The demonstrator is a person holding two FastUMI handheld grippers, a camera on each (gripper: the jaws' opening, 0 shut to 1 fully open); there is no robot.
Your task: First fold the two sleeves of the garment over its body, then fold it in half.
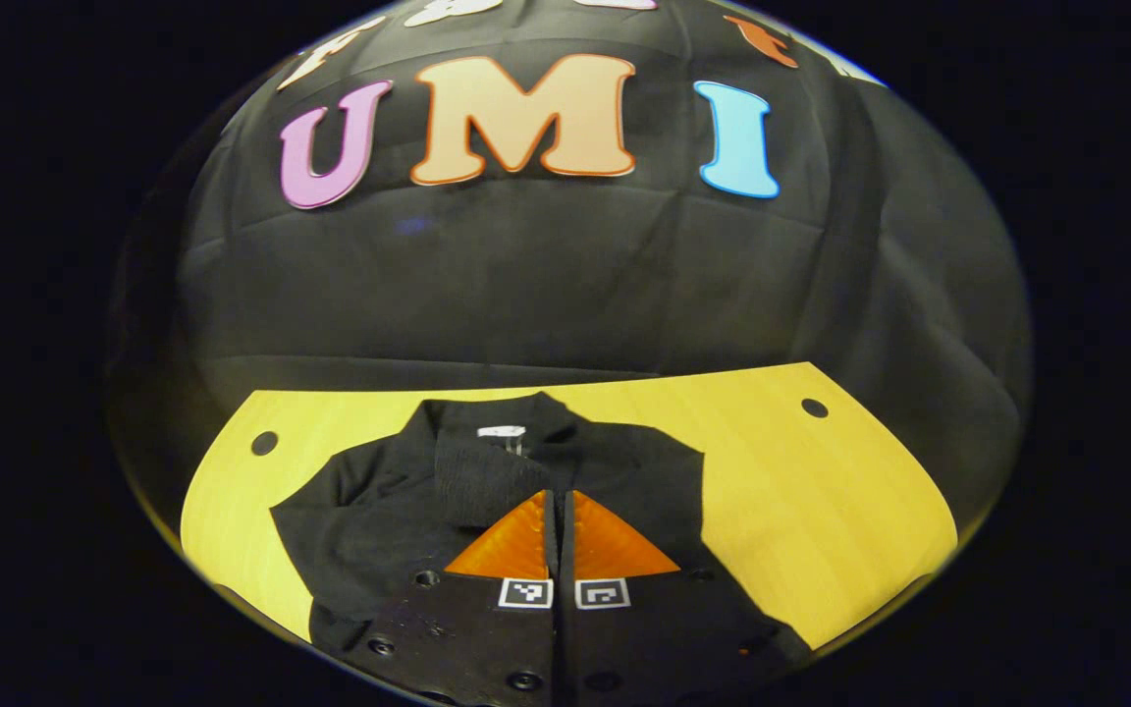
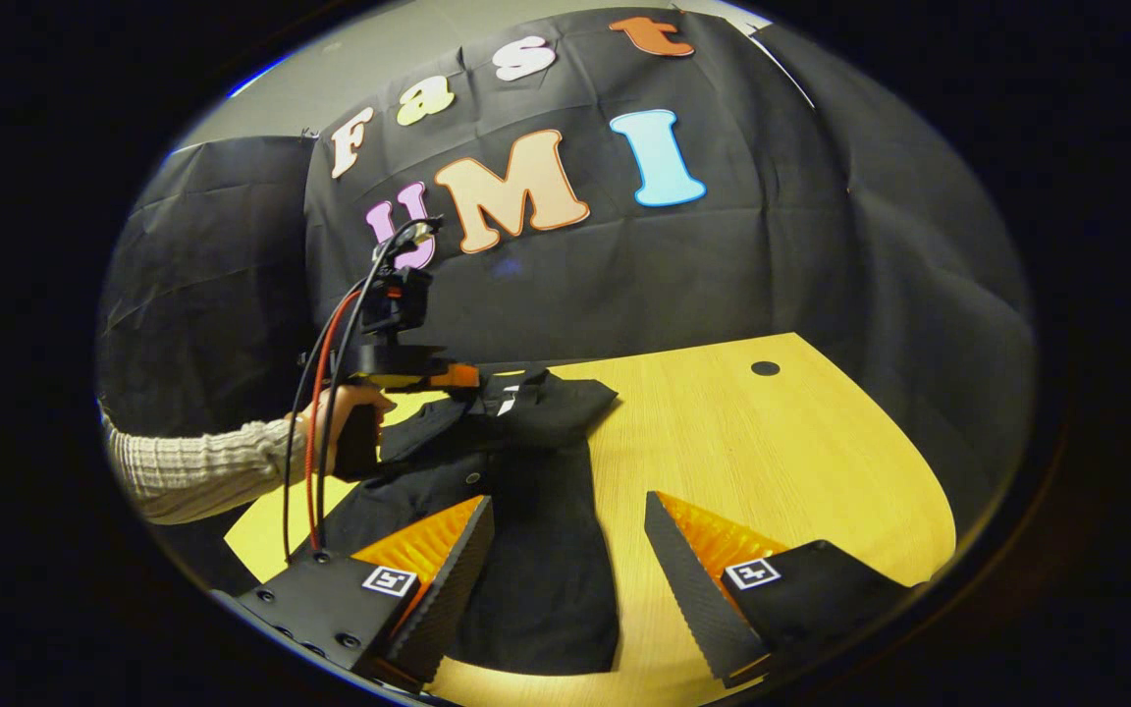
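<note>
Garment (image 2: 536, 550) lies dark on the yellow counter (image 2: 801, 462) with both sleeves looking folded in, left gripper (image 1: 562, 550) jaws pressed together above it, right gripper (image 2: 565, 570) jaws spread at its hem, so a one-handed lift could drag the sleeves loose.

The left gripper view looks from low and close over the garment (image 1: 487, 491) toward the booth wall. The right gripper view looks from higher and farther, from the garment's (image 2: 536, 511) hem side, slanting along it. Both share the garment and the table (image 1: 821, 491).
</note>
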